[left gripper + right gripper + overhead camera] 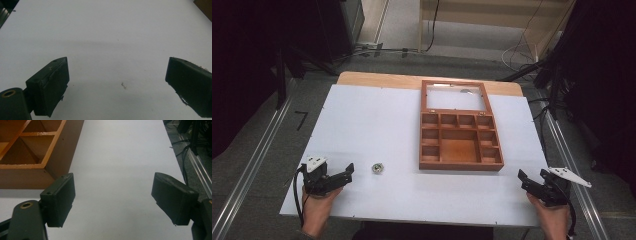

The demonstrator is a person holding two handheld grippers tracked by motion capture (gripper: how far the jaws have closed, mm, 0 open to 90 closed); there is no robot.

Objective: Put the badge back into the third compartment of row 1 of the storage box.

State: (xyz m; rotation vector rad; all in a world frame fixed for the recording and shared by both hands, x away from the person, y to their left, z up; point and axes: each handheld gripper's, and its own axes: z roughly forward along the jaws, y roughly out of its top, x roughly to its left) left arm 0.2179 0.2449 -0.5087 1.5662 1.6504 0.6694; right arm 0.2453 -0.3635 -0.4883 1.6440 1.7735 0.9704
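small shiny metal nut (378,167), lying flat

I see the white table (377,125) bearing an open wooden compartment box (461,145), lid (455,96) laid flat behind it. A small metal nut (377,167) lies left of the box. The left gripper (343,174) rests near the nut, apart from it; the right gripper (532,178) sits at the box's right corner.

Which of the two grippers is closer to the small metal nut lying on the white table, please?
The left. The left gripper sits just to the left of the nut, jaws open toward it. The right gripper is far off by the table's right edge, beyond the wooden box.
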